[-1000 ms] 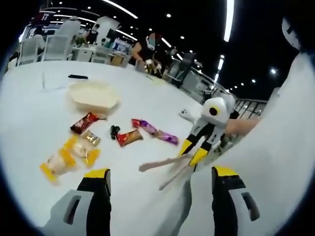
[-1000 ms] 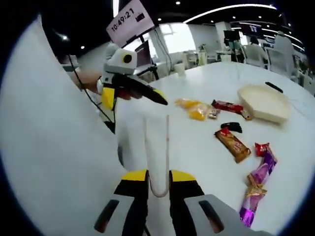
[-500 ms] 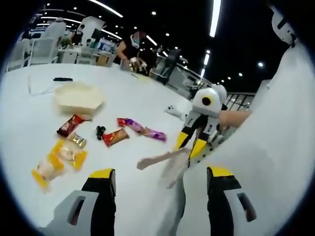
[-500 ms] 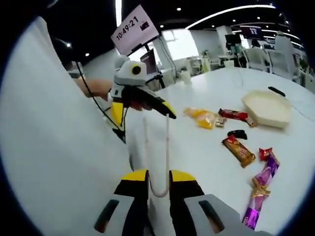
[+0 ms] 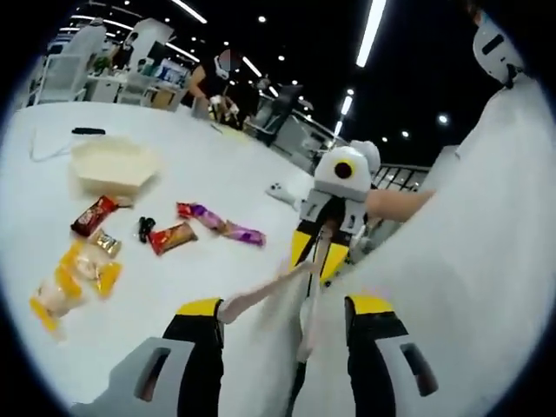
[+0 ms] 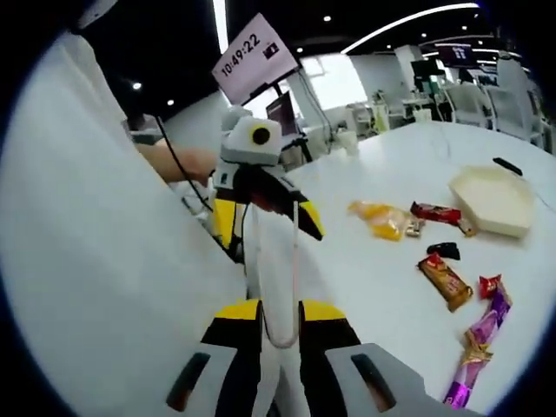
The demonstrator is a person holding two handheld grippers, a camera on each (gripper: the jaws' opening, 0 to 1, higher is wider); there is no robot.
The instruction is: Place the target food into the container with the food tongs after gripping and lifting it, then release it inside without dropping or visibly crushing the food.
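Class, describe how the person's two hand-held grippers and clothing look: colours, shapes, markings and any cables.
Both grippers have grey bodies and black jaws capped with yellow tips. In the left gripper view, the right gripper carries a rounded white housing. In the right gripper view, the left gripper has the same white housing, and a thin black cable runs towards it. The person wears a white garment.

A broad white table (image 5: 217, 174) fills the near ground. Far behind it, white chairs (image 5: 65, 74) and desks stand under a dark ceiling with strip lights (image 5: 369, 30). A hanging clock screen (image 6: 252, 56) shows 10:49:22.
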